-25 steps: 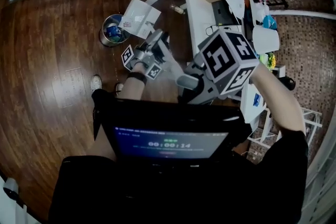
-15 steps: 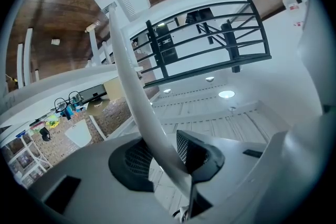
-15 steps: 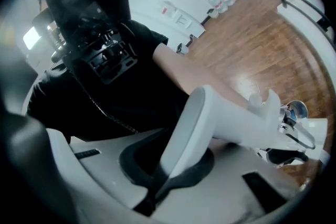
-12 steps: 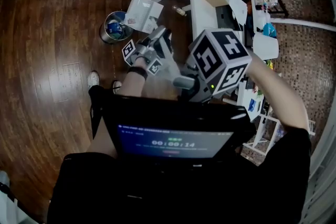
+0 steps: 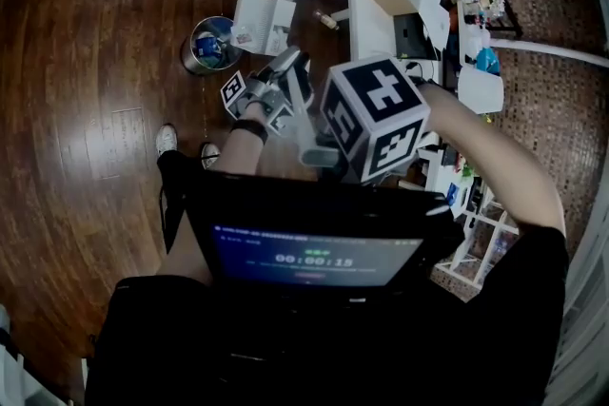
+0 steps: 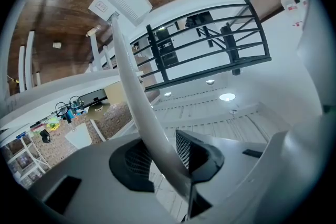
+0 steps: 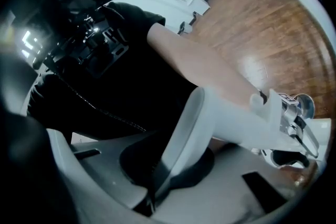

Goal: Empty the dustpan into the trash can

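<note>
White plastic runs through both tools: each has hold of the long handle (image 6: 132, 93) of the dustpan (image 5: 259, 19). You look to be in the tipping step itself. The pan is up off the wood floor (image 5: 95, 81), and its edge overlaps the rim of the trash can (image 5: 211, 45). The can stands on the floor toward its far edge, near where the boards meet the white ledge. Blue scraps lie inside it. The pan hangs between the can and the white worktop (image 5: 373, 19). From the head view it sits at the can's right side, not squarely over the opening. I can't tell whether anything is left in the pan.

Your left tool (image 6: 169, 162) has its jaws part-way in, both pads pressed on the handle's shaft, with the pan far out along it. Your right tool (image 7: 165, 168) has its jaws drawn fully in, pinching the flat near end of the handle close to your body. Neither tool touches anything else.

The next move, as I judge it, is to bring the pan's mouth fully over the opening. Then raise the near end with the right tool so the pan tilts steeply and the contents slide in. Keep both grips firm while you do, since the pan sits at the end of a long lever and may swing wide of the rim, spilling onto the floor.
</note>
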Demonstrator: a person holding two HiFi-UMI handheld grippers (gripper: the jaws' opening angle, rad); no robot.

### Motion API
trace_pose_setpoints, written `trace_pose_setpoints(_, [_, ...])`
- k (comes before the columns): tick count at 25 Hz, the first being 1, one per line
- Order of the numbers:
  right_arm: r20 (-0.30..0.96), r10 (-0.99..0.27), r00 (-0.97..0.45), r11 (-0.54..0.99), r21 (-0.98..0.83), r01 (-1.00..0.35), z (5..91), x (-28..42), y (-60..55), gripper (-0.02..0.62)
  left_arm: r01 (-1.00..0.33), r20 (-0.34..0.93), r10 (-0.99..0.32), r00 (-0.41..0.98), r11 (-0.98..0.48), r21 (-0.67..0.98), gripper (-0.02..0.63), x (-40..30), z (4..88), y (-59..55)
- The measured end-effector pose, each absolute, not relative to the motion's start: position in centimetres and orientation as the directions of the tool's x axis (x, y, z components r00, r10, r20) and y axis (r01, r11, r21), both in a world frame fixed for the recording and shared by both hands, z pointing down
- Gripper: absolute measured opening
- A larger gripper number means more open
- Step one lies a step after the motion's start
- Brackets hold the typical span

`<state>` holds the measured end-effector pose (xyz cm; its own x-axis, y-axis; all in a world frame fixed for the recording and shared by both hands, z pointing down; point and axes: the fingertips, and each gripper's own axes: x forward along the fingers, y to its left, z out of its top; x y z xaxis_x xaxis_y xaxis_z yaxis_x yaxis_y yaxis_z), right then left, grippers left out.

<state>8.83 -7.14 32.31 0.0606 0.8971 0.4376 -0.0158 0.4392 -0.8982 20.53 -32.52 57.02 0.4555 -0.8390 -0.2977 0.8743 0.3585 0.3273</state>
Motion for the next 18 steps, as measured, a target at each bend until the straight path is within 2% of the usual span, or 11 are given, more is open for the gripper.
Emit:
trace_pose_setpoints(12, [0.413,0.887,0.205,0.427,-0.904,-0.025,33.3,9.8,-5.8,0.000,0.872,-0.293,-0.844,0.450,0.344,0.348,0.104,19.8,57.2,-32.5])
trace_pose_setpoints(18, [0.423,0.889,0.178,0.431,-0.903,-0.006,33.1,9.8,-6.6,0.000,0.856,-0.282,-0.836,0.470,0.355,0.376,0.103,19.6,57.3,-33.0])
